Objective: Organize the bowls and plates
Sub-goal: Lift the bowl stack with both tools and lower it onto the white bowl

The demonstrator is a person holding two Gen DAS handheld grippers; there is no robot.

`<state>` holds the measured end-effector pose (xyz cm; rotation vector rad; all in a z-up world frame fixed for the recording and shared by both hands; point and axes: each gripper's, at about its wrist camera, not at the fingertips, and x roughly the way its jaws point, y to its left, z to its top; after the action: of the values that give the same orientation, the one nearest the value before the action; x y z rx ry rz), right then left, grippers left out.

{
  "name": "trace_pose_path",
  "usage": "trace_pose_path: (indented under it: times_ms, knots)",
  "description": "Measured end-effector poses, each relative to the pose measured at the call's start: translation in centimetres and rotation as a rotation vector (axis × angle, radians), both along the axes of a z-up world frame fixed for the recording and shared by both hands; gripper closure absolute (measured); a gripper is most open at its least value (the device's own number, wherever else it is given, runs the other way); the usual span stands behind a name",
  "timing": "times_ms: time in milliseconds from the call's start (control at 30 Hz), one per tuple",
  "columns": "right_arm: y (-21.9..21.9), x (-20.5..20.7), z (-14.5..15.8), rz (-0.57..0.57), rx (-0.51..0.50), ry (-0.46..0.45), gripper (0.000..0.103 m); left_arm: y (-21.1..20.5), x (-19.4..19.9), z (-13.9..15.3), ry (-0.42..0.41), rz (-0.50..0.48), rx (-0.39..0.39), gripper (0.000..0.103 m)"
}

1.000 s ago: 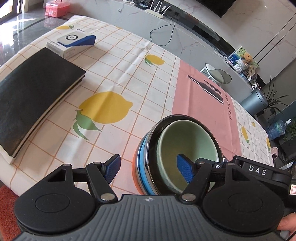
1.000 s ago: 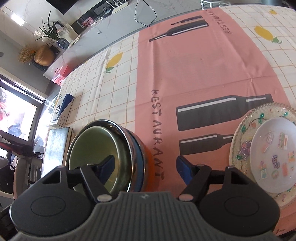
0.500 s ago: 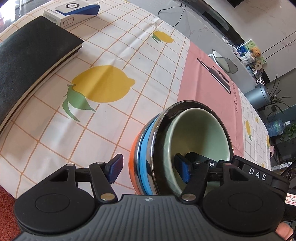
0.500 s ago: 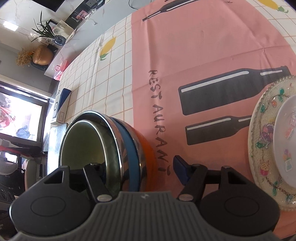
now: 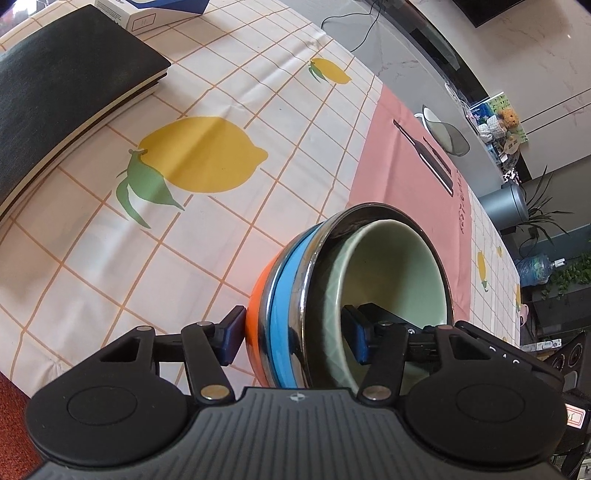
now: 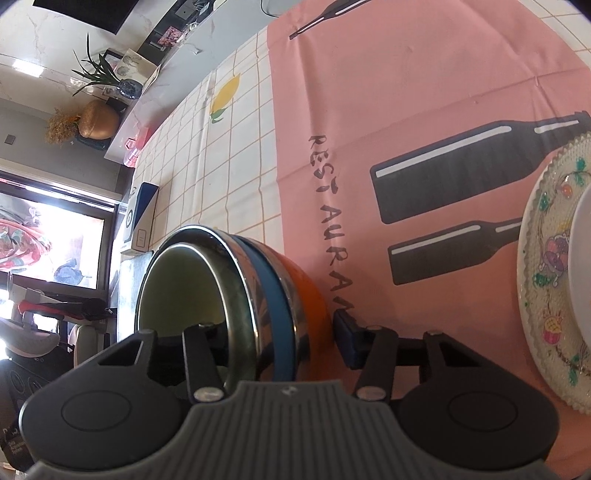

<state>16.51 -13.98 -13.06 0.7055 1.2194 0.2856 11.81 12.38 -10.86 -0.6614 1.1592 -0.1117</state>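
Flanking the nested bowls [image 5: 295, 295]: black notebook [image 5: 55, 92], stacked plates [image 6: 554, 295] well apart.

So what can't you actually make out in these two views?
- Base of the bowl stack: both views, hidden by the gripper bodies.
- Right gripper inner finger pad: right wrist view, hidden behind the stack's rims.
- Stacked plates: right wrist view, cut off by the right edge.
- White box: left wrist view, cut off at the top.

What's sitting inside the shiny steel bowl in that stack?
A pale green ceramic bowl nests inside the steel bowl. One finger of each hand-held gripper reaches into it. Its floor is partly covered by them.
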Motion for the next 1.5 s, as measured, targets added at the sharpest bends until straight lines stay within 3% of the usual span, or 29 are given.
trace_pose_path:
  times_ms: [400, 767, 1233, 1500]
  knots:
    - [-0.6, -0.3, 0.4, -0.026, 0.014, 0.001, 0.055, -0.3, -0.2, 0.8, -0.018, 0.001, -0.003, 0.04]
    - [-2.5, -1.2, 2.3, -0.04, 0.028, -0.057, 0.055, -2.4, -0.6, 3.2, -0.075, -0.026, 0.004, 0.04]
    - [-11.9, -4.8, 5.3, -0.149, 0.013, -0.131, 0.055, -11.9, -0.2, 5.2, -0.126, -0.172, -0.024, 0.04]
    - [-18.0, -6.2, 6.1, -0.201, -0.037, -0.128, 0.055, -17.8, 0.4, 4.0, -0.108, -0.252, -0.069, 0.04]
